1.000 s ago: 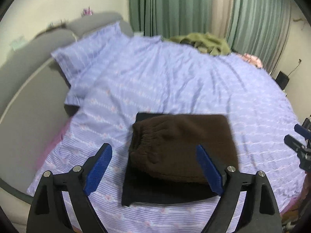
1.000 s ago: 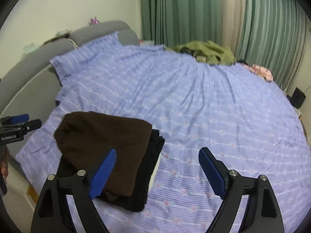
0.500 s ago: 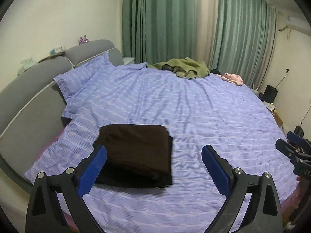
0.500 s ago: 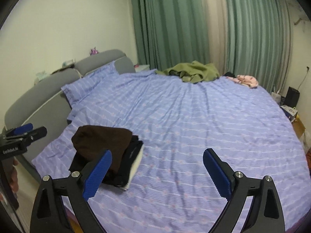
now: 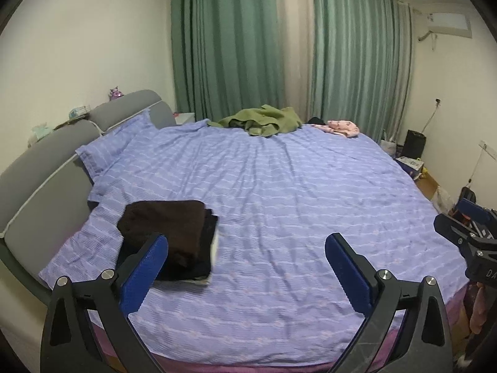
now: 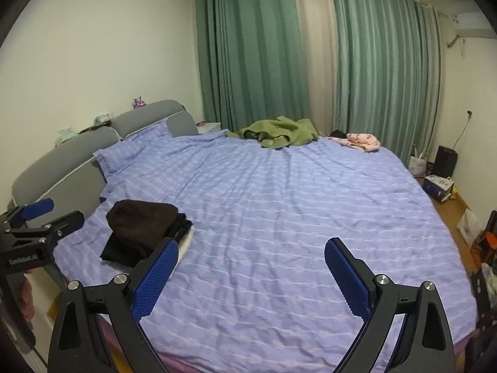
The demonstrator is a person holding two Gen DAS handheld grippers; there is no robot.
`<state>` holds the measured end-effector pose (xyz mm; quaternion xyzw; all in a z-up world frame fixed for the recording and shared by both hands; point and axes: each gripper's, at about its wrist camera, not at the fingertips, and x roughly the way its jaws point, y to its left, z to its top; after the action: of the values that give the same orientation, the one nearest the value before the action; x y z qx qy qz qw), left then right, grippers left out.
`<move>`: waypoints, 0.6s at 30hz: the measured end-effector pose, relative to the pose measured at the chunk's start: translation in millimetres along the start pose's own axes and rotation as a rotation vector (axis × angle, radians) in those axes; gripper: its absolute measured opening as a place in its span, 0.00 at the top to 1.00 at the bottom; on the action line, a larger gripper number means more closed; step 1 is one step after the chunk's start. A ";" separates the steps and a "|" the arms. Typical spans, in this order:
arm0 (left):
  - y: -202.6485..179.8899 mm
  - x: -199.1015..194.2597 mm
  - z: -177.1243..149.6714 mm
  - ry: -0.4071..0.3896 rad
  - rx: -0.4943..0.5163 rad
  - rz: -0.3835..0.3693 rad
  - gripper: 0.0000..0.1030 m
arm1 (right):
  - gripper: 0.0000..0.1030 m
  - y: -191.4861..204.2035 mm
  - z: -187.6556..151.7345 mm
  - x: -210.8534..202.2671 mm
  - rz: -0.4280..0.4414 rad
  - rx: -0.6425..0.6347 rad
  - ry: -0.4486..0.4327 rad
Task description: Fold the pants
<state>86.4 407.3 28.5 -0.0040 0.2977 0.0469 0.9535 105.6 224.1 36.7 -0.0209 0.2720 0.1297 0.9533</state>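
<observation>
Folded dark brown pants [image 5: 167, 223] lie on top of a small stack of folded dark and white clothes at the near left of the bed; they also show in the right wrist view [image 6: 139, 223]. My left gripper [image 5: 247, 250] is open and empty, held back from the bed's near edge, with the stack just beyond its left finger. My right gripper [image 6: 250, 253] is open and empty, to the right of the stack. Each gripper shows at the edge of the other's view: the right gripper [image 5: 466, 233] and the left gripper [image 6: 37, 220].
The bed has a purple striped sheet [image 5: 279, 192], a pillow [image 5: 115, 146] and a grey headboard [image 5: 46, 168] on the left. A green garment [image 5: 267, 121] and a pink garment [image 5: 341, 127] lie at the far edge. Boxes and bags [image 6: 438, 183] stand on the floor at right.
Both grippers have pulled back and up from the folded stack, which now looks smaller and further left. The stack itself lies unmoved. Both grippers stay open.
</observation>
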 end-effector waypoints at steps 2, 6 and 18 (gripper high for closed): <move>-16.7 -9.6 -5.3 0.001 -0.006 -0.016 0.00 | 0.07 -12.0 -4.6 -14.4 -0.004 0.005 -0.002; -42.8 -24.3 -13.1 0.010 -0.011 -0.056 0.00 | 0.07 -27.6 -12.5 -37.1 -0.018 0.009 -0.011; -83.1 -43.9 -14.2 0.005 0.052 -0.117 0.00 | 0.07 -50.9 -27.9 -73.0 -0.053 0.053 -0.025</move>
<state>50.0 320.3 40.1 0.0033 0.3004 -0.0167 0.9537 44.7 154.6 49.6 -0.0009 0.2628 0.0975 0.9599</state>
